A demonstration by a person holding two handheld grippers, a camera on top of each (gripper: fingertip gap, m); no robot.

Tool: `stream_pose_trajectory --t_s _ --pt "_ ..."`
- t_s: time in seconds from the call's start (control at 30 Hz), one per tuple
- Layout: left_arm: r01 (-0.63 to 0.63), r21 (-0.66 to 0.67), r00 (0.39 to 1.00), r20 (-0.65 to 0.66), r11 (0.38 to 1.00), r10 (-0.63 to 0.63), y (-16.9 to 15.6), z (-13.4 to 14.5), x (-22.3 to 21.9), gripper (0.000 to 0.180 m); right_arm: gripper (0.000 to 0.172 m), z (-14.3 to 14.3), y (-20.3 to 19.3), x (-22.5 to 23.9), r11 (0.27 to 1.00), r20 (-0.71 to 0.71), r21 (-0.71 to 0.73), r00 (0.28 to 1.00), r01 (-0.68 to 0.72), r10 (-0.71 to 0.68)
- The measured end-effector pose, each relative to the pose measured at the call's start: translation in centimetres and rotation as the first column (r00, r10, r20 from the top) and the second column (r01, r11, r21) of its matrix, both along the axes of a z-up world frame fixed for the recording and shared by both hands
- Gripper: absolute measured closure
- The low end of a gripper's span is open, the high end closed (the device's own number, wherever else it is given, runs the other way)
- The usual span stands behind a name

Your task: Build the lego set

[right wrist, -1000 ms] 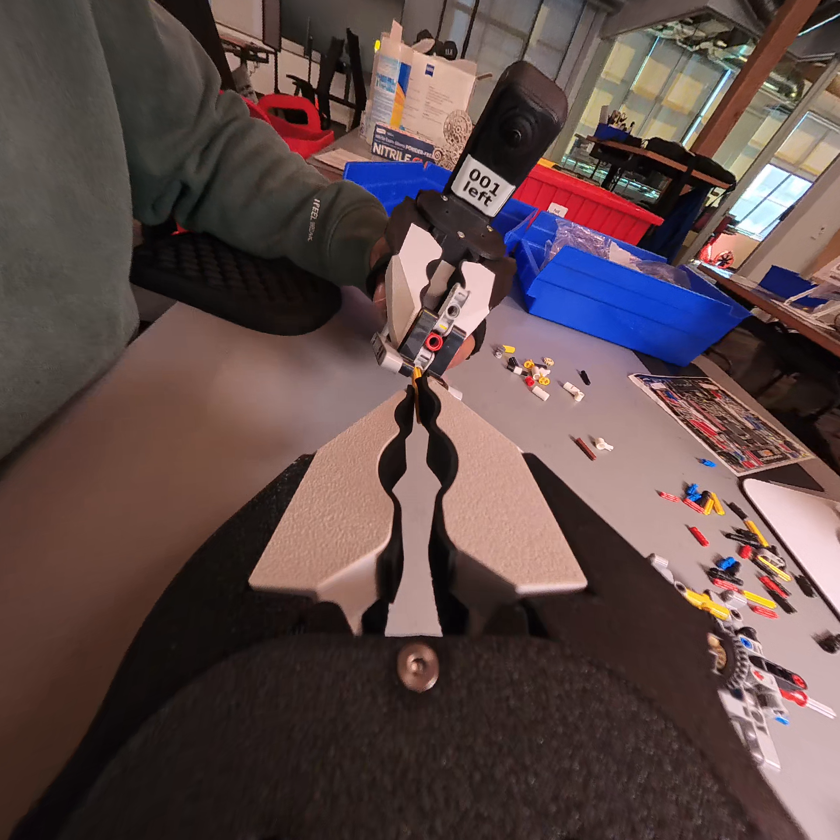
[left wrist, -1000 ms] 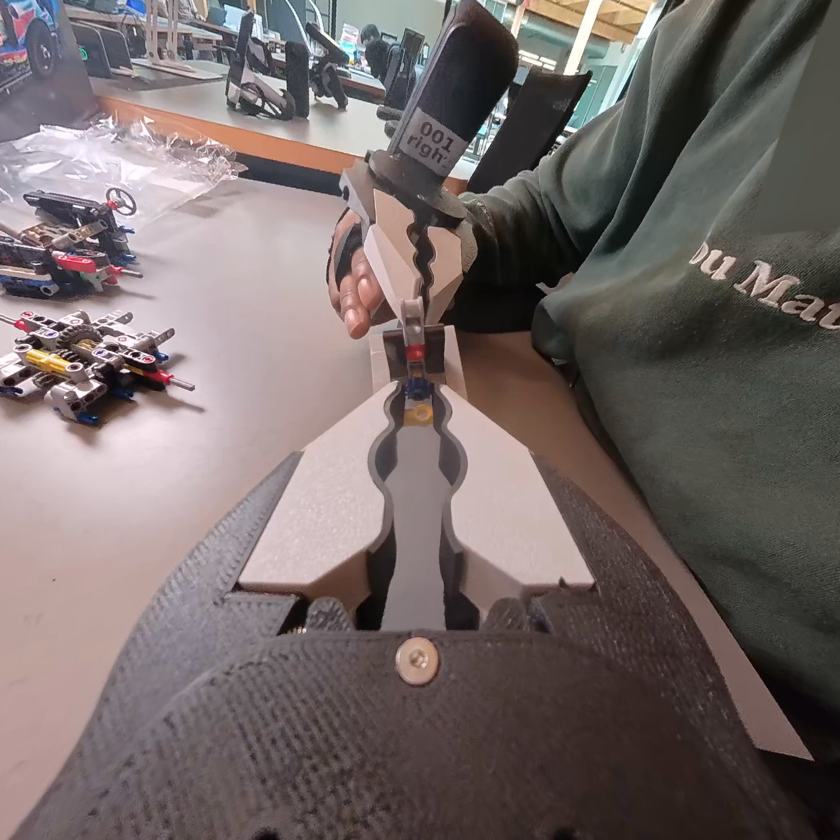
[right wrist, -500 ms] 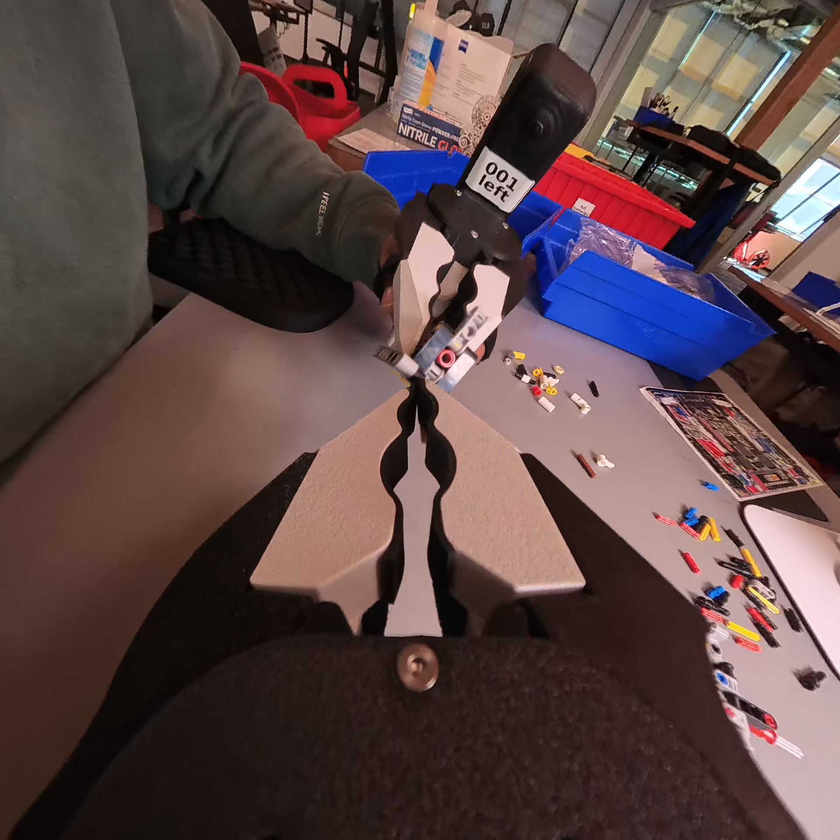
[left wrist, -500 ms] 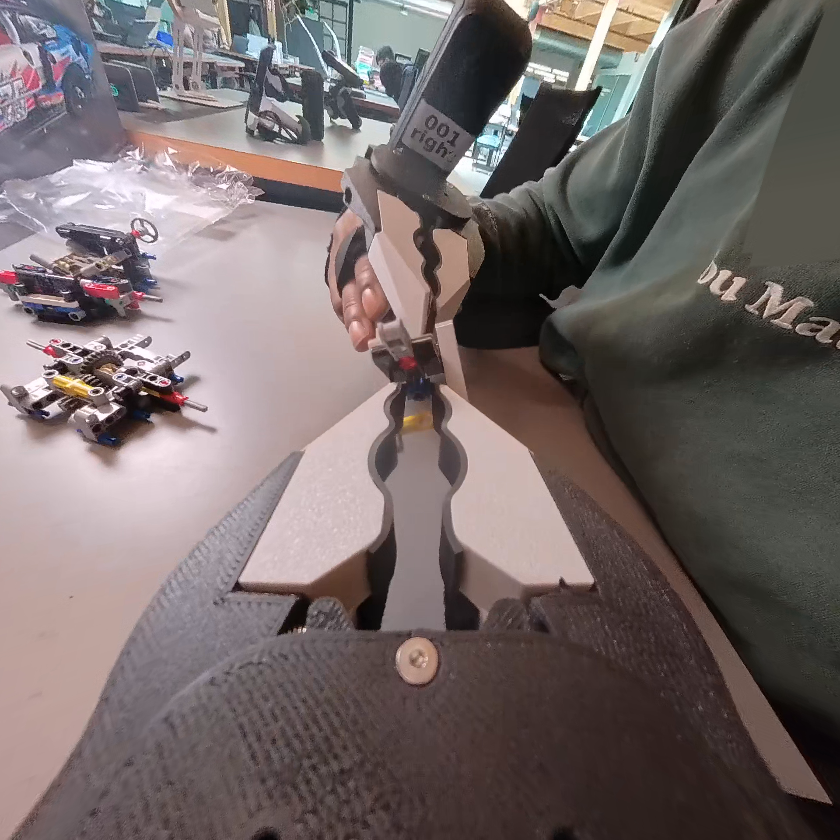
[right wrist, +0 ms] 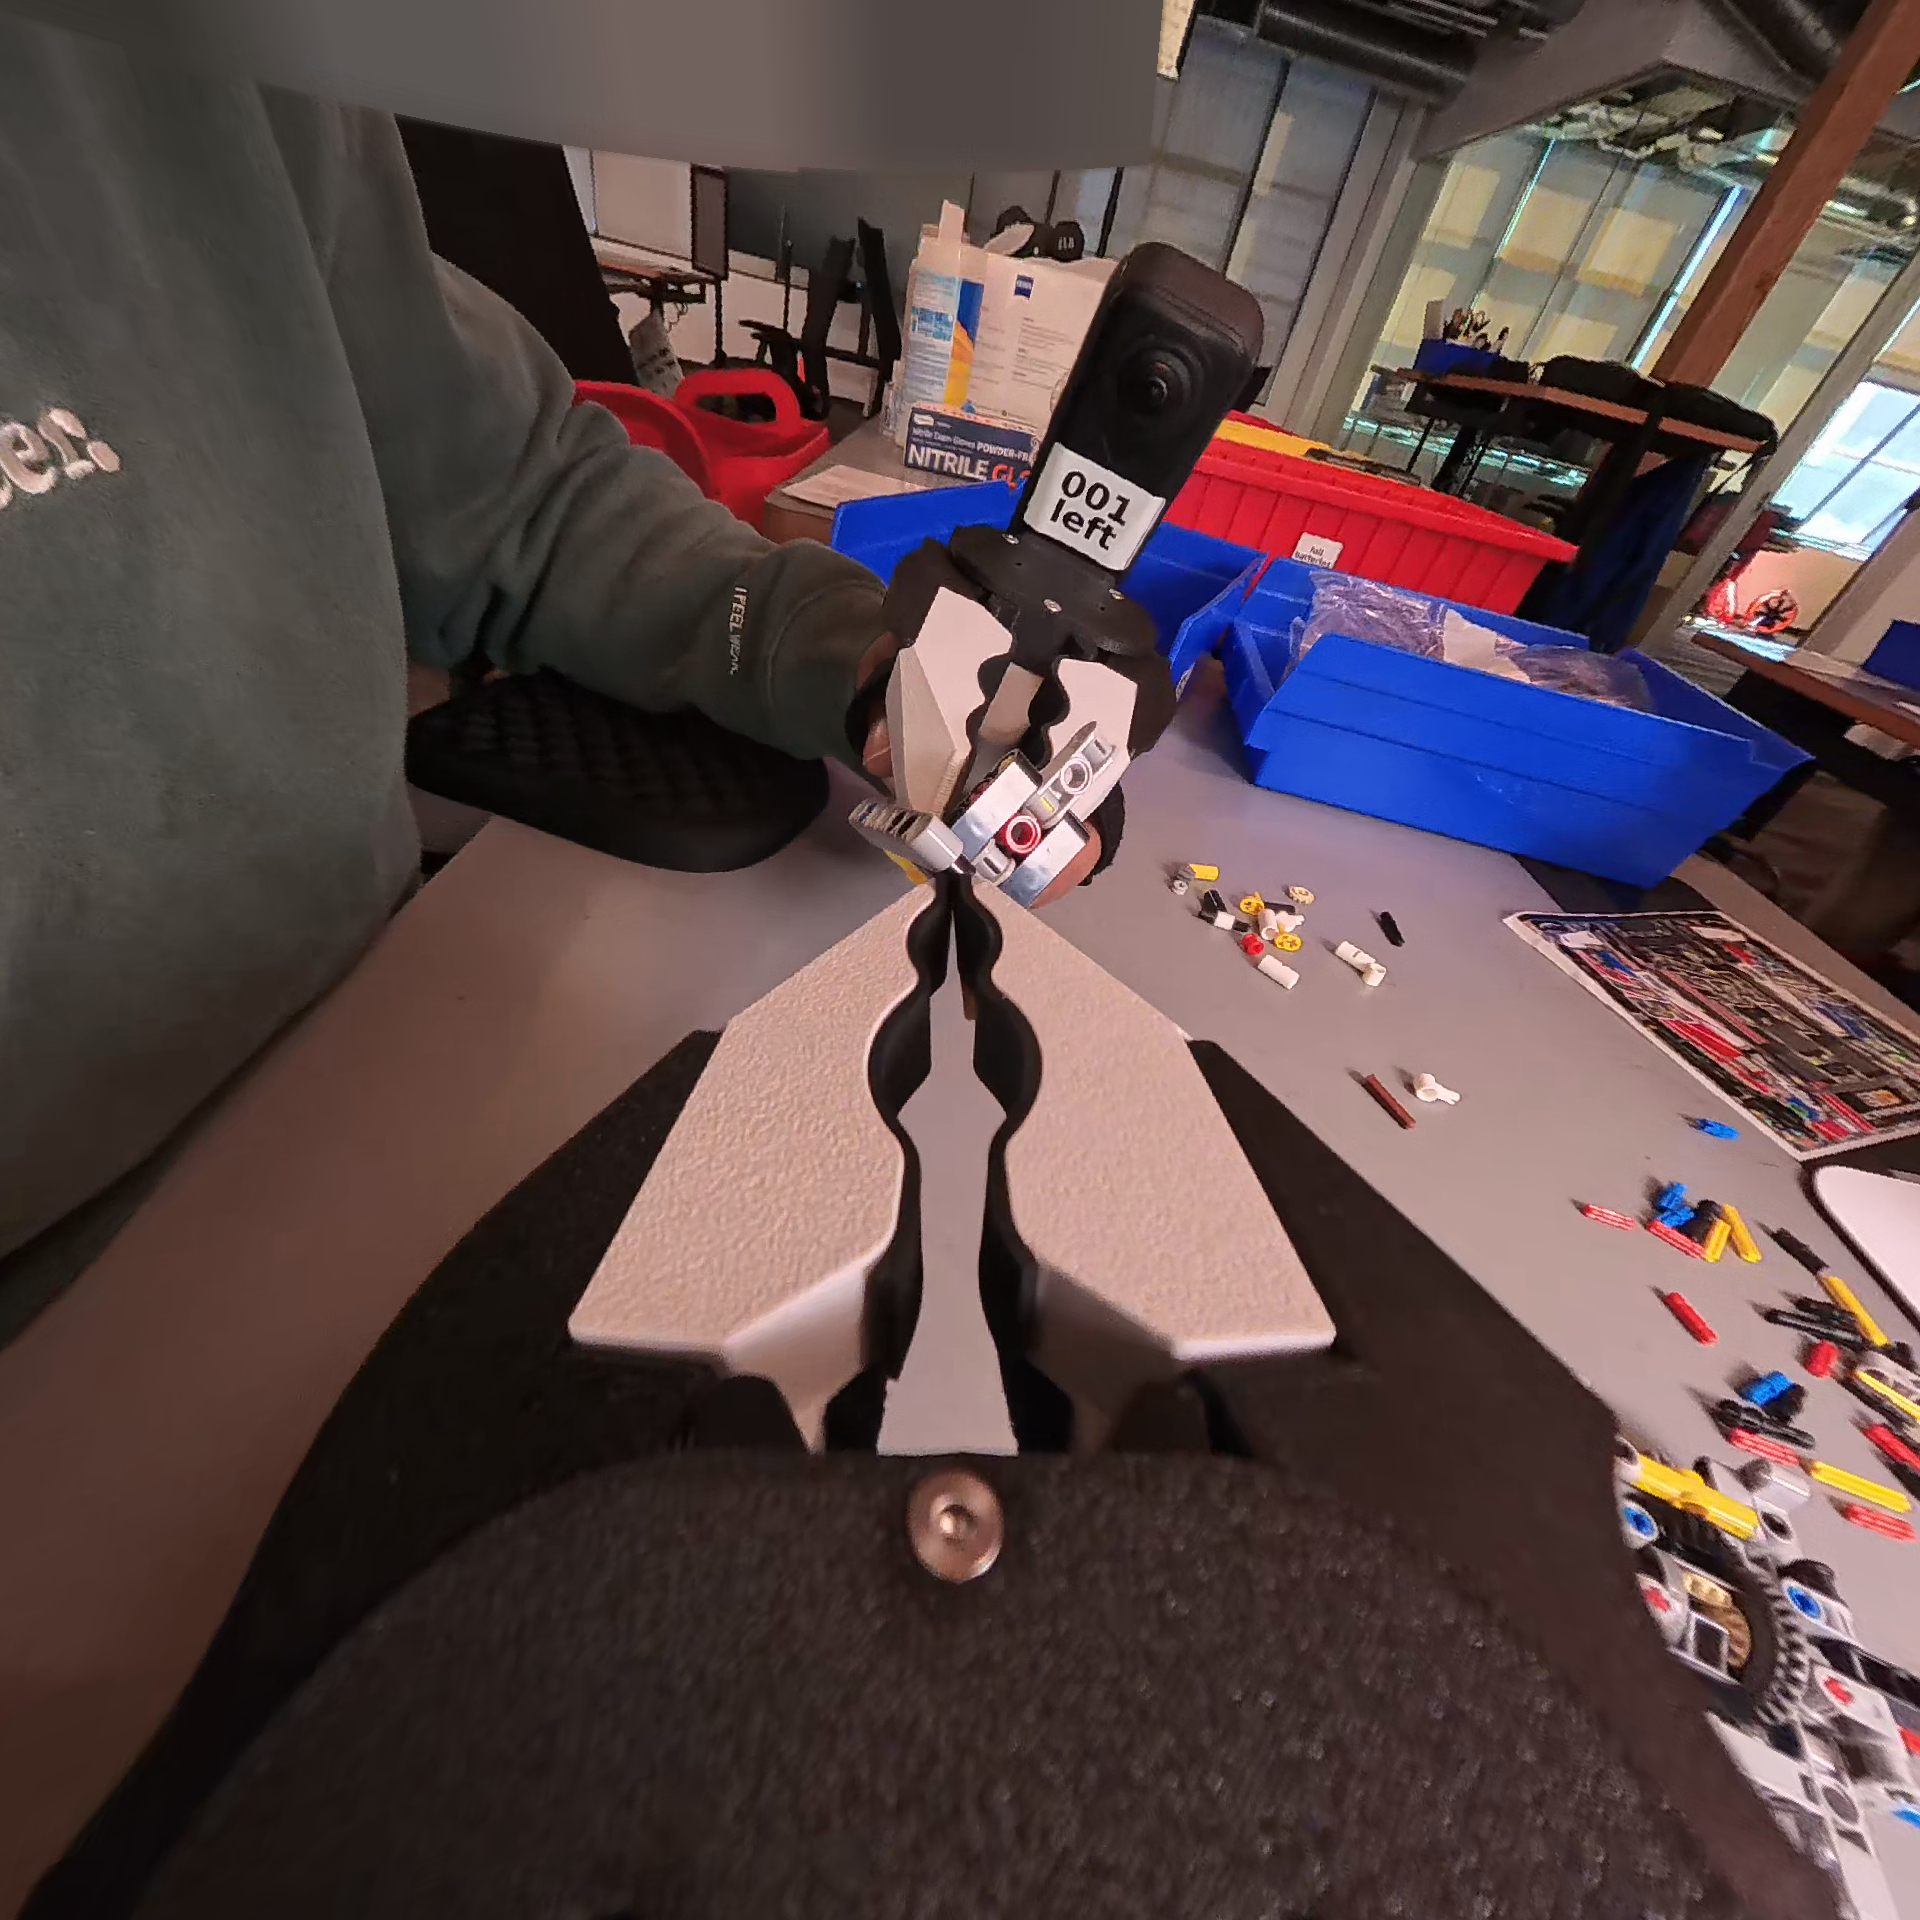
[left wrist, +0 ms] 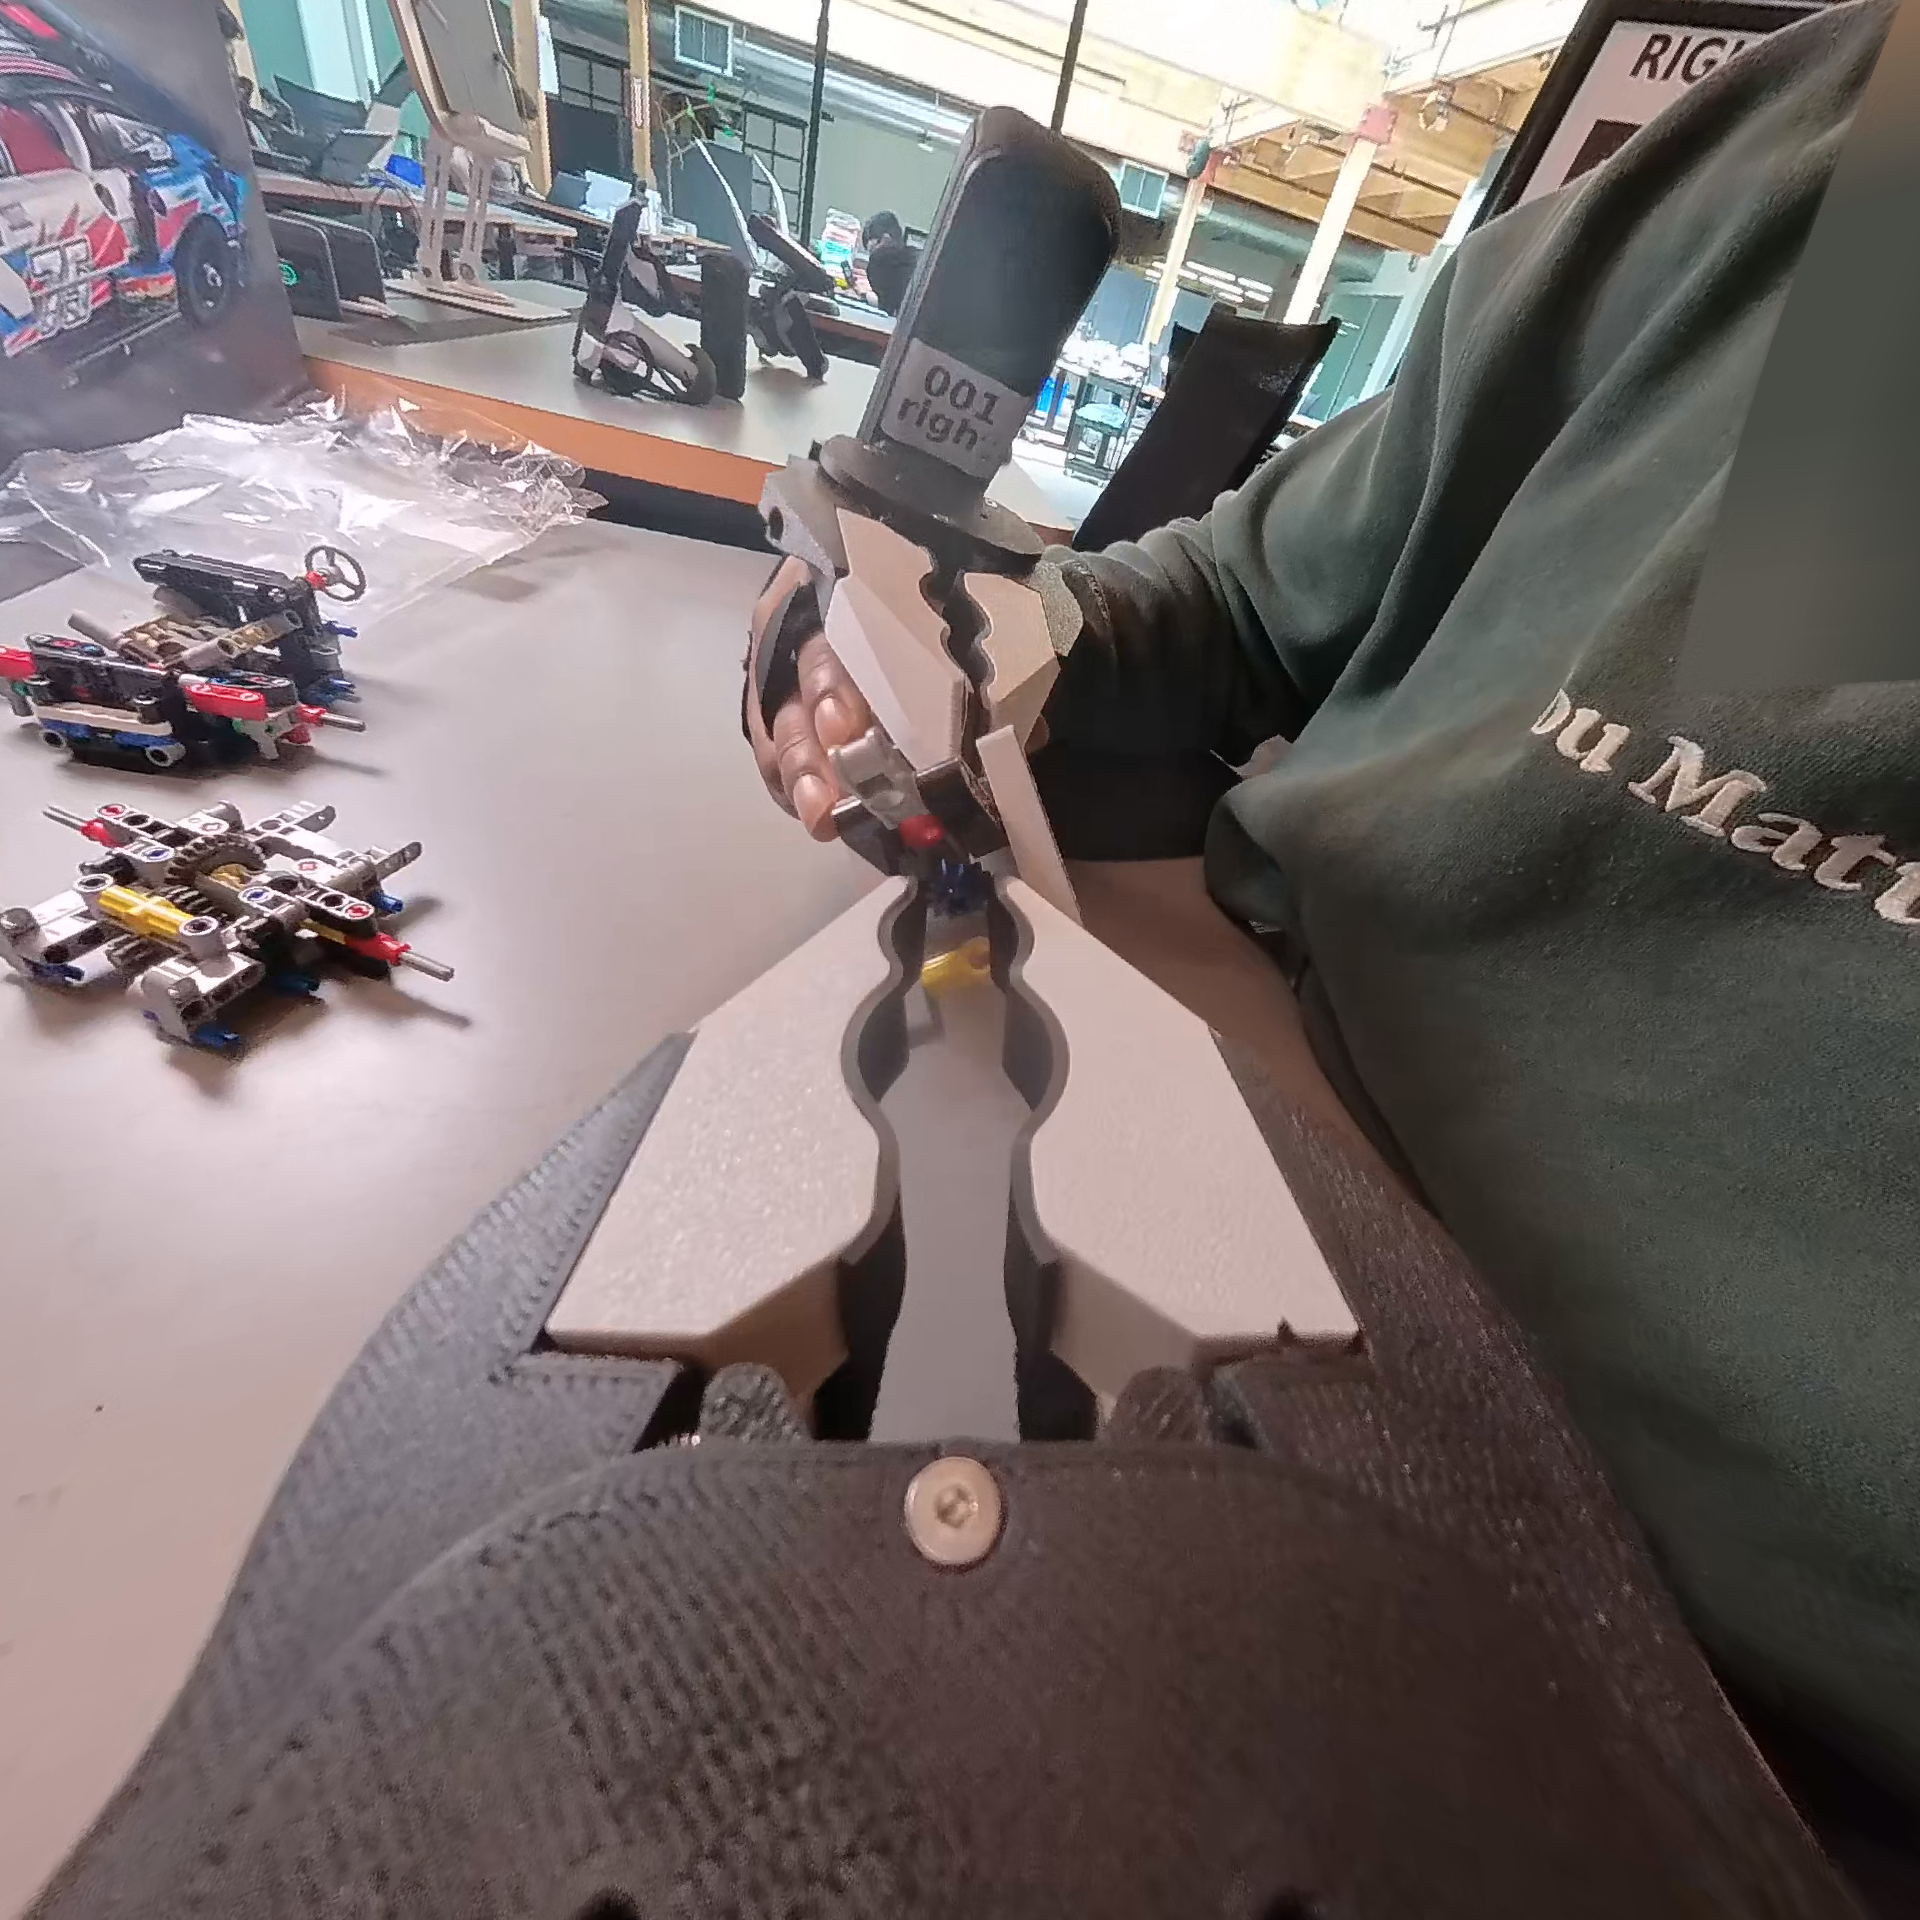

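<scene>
Centre of both views: left gripper (right wrist: 1023,821) with jaws narrowly parted, clamped on a small brick assembly (right wrist: 1023,816) of grey beams and red pin, held above the surface (right wrist: 1538,1039). Right gripper (right wrist: 951,904) jaws closed, pinching a thin dark pin at the assembly's edge; advisable: steady, straight push. Hard glossy plastic; ridged rubbery pads.
</scene>
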State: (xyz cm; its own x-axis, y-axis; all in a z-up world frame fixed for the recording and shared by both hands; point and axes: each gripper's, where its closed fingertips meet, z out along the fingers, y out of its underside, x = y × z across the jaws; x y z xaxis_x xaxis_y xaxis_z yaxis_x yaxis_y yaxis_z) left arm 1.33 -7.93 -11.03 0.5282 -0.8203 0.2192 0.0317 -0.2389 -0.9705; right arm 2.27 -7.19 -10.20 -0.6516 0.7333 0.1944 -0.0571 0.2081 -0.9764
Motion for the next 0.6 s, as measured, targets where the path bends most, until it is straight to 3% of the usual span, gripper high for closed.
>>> stream_pose_trajectory --t_s 0.23,0.6 --pt "-0.006 0.005 1.000 0.013 1.000 0.006 -0.2 0.1 -0.1 0.170 0.171 0.1 -0.2 0.1 1.000 -0.006 0.003 1.000 -0.006 0.006" --pt "0.002 0.047 0.999 0.045 0.999 -0.004 -0.7 0.5 -0.2 0.170 0.154 1.3 0.1 0.8 0.998 -0.036 0.054 0.999 0.017 -0.015"
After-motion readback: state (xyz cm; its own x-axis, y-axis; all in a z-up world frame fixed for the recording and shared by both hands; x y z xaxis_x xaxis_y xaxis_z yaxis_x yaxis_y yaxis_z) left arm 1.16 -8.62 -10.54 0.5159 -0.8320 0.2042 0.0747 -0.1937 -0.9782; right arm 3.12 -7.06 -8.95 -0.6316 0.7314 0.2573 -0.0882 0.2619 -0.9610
